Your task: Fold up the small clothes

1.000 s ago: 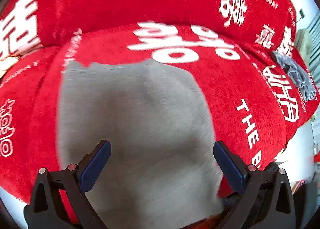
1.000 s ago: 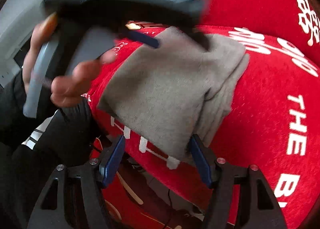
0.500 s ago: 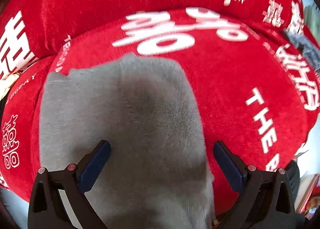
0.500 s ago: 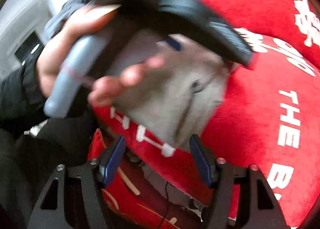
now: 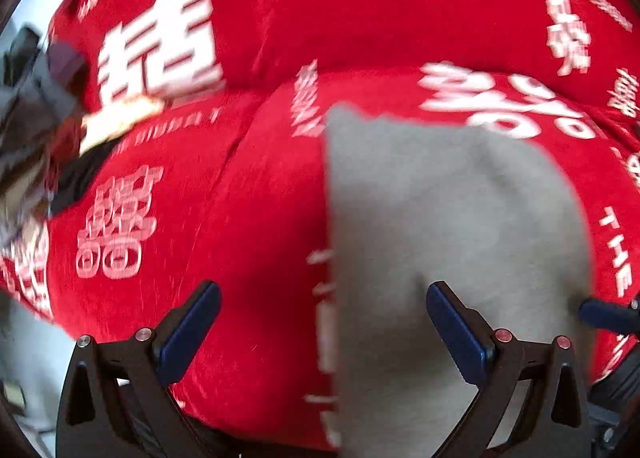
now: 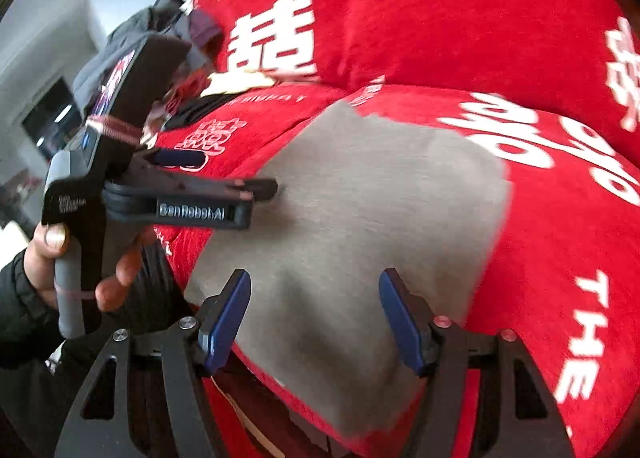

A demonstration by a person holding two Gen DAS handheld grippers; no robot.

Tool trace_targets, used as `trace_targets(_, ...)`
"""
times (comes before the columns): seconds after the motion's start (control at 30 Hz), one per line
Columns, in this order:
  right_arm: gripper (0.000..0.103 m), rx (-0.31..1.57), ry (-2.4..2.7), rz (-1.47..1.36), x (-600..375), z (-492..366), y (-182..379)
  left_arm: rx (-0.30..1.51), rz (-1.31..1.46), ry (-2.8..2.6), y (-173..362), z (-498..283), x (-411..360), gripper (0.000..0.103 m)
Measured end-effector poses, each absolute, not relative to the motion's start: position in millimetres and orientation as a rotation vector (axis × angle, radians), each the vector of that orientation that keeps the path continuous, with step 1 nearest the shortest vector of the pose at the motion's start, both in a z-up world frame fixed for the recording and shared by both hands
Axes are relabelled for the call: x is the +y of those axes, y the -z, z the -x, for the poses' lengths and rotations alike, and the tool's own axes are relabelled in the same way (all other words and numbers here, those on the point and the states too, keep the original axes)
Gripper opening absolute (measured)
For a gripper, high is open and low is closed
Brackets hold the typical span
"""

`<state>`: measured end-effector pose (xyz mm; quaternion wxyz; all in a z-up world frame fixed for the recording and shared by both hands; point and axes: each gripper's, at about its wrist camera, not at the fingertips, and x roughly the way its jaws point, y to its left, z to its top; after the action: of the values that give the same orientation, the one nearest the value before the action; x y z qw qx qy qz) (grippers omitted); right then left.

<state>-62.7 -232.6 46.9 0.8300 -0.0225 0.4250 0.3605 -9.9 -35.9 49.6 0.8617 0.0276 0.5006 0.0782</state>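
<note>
One grey folded cloth (image 6: pixel 360 218) lies on the red cover (image 6: pixel 520 38). Two claws are out: the left claw (image 5: pixel 320 332) and the right claw (image 6: pixel 314 314), each with two blue pads. One bare hand (image 6: pixel 52 254) shows, gripping a handle. At the far left sits one heap of dark clothes (image 5: pixel 32 90), though the blur hides how many pieces are in it.

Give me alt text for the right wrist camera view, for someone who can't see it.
A folded grey cloth lies flat on a red cushion printed with white lettering. The right tool hovers open over the cloth's near edge, touching nothing. At left, a hand holds the left tool, open, its tip at the cloth's left edge.
</note>
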Motion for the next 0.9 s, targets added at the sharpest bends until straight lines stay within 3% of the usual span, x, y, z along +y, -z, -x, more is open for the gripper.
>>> trace_targets(0.23, 0.062, 0.927, -0.619, 0.026, -243.7, 42.8, -38.0, 1.052, 0.009, -0.120, -40.0, 19.0, -22.2, 0.103)
trace_targets(0.37, 0.071, 0.893, -0.407, 0.149, -251.9, 52.2, -52.1, 1.054, 0.028, -0.085, -47.6, 23.2, -31.3, 0.103)
trace_targets(0.57, 0.078, 0.897, -0.367, 0.062, -270.3, 57.8, -77.4, 1.045, 0.038, -0.075, -58.6, 31.0, -44.3, 0.103)
trace_targets(0.9, 0.079, 0.943, -0.306, 0.059, -256.5, 63.2, -83.0, 1.043, 0.072, -0.070, -62.1, 45.3, -47.7, 0.103)
